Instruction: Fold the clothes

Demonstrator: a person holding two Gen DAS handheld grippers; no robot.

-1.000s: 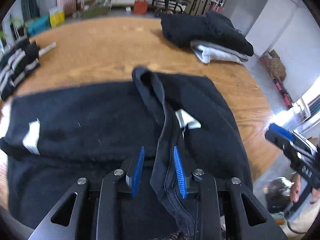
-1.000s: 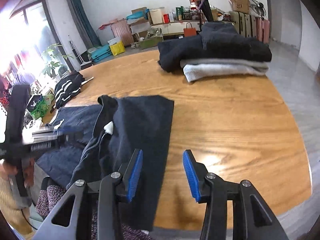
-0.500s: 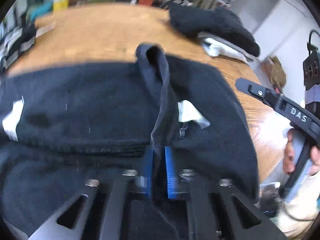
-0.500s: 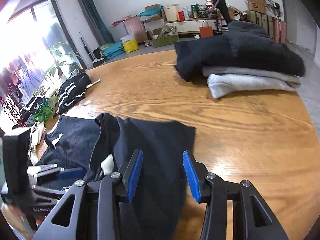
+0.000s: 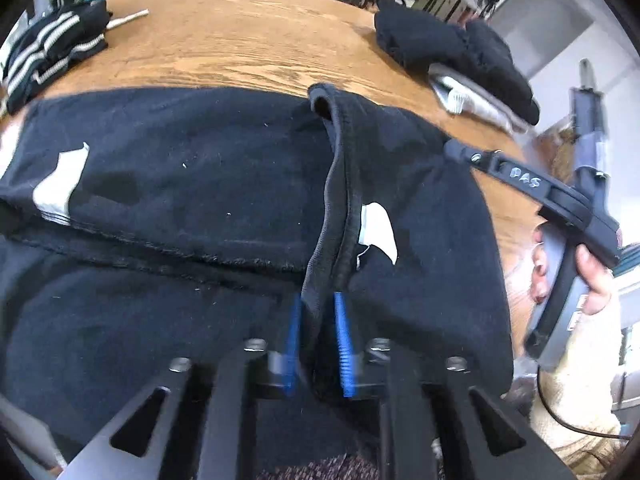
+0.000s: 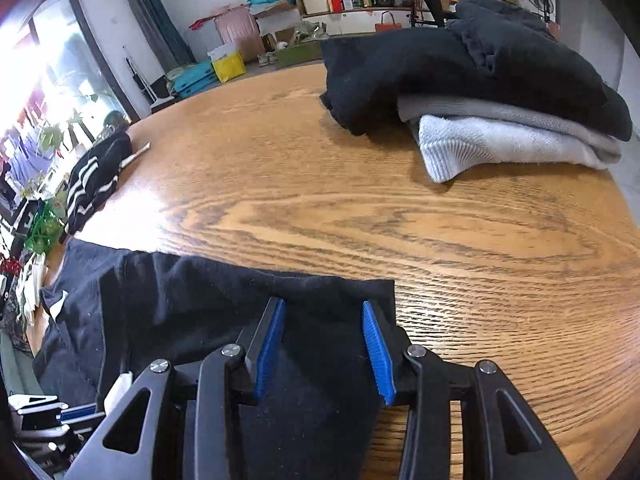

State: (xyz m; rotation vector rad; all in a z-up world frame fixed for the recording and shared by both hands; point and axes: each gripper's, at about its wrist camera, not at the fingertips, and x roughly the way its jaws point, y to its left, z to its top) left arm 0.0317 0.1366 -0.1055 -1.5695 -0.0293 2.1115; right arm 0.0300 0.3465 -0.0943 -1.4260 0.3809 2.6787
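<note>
A black garment (image 5: 180, 184) lies spread on the round wooden table (image 5: 240, 40), its collar (image 5: 340, 184) standing up as a ridge with a white label (image 5: 378, 228) beside it. My left gripper (image 5: 316, 300) straddles the near end of that collar; its jaws are opening and the fold sits loosely between the blue pads. In the right wrist view my right gripper (image 6: 323, 308) hovers over the far right corner of the garment (image 6: 192, 300). Its jaws are closing, with flat cloth below and nothing pinched. The right gripper (image 5: 520, 184) also shows in the left wrist view, held by a hand (image 5: 592, 280).
A stack of folded clothes (image 6: 480, 80), black over grey and white, sits at the table's far right. A black garment with white stripes (image 6: 96, 176) lies at the far left edge. Bare wood (image 6: 360, 220) spans between them. Boxes and clutter line the room beyond.
The left jaws pinched the collar half a second ago and have widened again. The right gripper came in from the table's edge and down over the garment's right corner.
</note>
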